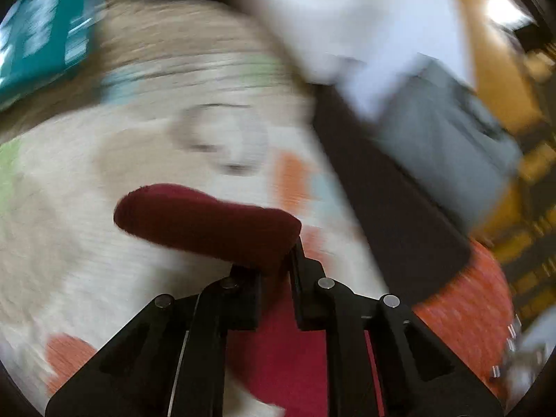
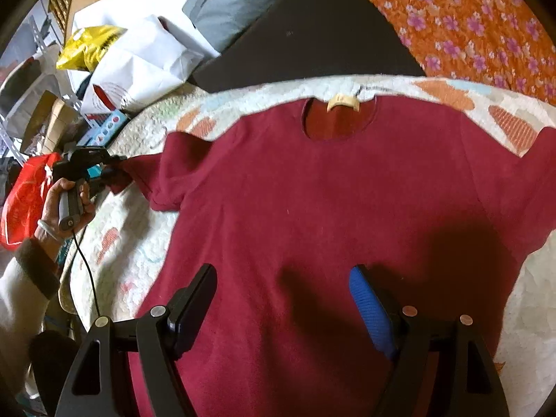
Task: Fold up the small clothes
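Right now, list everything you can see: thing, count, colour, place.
sweater: one, dark red, spread flat on the blanket, neck label away from the camera
sleeve: one, dark red, pinched in the left claw
blanket: one, cream with orange and blue patches, under the sweater
floral cloth: one, orange with purple flowers, beyond the blanket
black board: one, beside the floral cloth
yellow bag: one, far left
red bag: one, far left
left claw: shut on the sleeve
right claw: open, above the sweater's body

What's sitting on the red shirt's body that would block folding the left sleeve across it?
Nothing visible lies on the red shirt. The left hand-held gripper grips the sleeve; the open right hand-held gripper is over the lower body, possibly in the sleeve's path.
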Demonstrator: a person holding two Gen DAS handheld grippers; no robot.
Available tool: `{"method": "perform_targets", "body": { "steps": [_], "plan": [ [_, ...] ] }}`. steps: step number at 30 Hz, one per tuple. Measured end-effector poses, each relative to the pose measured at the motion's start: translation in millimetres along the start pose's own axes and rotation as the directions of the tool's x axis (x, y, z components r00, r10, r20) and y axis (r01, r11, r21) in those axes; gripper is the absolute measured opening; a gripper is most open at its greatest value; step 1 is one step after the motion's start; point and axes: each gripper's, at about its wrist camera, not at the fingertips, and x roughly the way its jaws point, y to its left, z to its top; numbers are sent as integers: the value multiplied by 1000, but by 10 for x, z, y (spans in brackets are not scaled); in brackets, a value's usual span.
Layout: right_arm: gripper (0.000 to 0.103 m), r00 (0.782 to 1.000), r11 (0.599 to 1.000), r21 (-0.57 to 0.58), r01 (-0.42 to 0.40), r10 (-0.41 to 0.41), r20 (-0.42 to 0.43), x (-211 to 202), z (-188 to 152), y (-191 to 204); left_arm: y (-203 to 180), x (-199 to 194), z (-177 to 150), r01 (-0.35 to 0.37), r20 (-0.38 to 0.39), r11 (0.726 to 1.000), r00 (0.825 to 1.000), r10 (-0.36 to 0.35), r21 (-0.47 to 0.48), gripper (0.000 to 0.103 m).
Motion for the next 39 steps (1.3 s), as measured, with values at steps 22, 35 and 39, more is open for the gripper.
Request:
{"method": "perform_targets", "body": {
  "steps": [22,35,39],
  "plan": [
    [77,976,975,175,134,-160,145,-713,69,-961,-1823,188,-1976,174,-306,852,952,-17,493,81],
    [77,968,904,-384,187,-235,-83,541,694,-525,-1083,524,-1981,-91,-198,817,949,244,570,81],
    [34,984,917,-383,113,-157,-85,568,683,-590,-1046,556,-1943,-106,-207,833,945,255,544,81]
  ]
}}
